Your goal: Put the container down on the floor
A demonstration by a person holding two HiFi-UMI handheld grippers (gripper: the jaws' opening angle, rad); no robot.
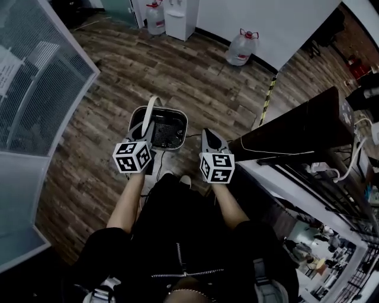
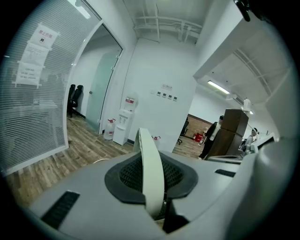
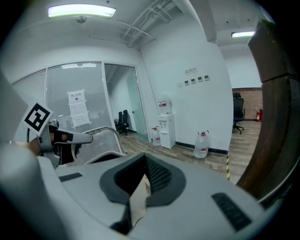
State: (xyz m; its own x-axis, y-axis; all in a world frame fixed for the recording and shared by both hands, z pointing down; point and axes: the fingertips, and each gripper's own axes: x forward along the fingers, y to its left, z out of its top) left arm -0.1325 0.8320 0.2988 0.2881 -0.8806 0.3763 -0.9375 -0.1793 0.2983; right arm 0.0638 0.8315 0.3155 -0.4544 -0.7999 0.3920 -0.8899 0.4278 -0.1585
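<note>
The container (image 1: 172, 114) is a pale grey basket with a black mesh inside, and it hangs in front of my knees over the wooden floor (image 1: 195, 77). Its white strap handle (image 1: 151, 109) rises to my left gripper (image 1: 145, 127). In the left gripper view the handle (image 2: 150, 168) runs up between the jaws, which are shut on it. My right gripper (image 1: 208, 137) hovers just right of the container, apart from it and shut. A thin pale strip shows in its slit. The right gripper view shows the container (image 3: 101, 140) at the left.
A dark wooden cabinet (image 1: 296, 130) and a cluttered desk edge stand close on my right. A glass partition with blinds (image 1: 35, 89) lies to the left. Water jugs (image 1: 241, 47) and a dispenser (image 1: 179, 18) stand by the far wall. A person (image 2: 212, 136) stands far off.
</note>
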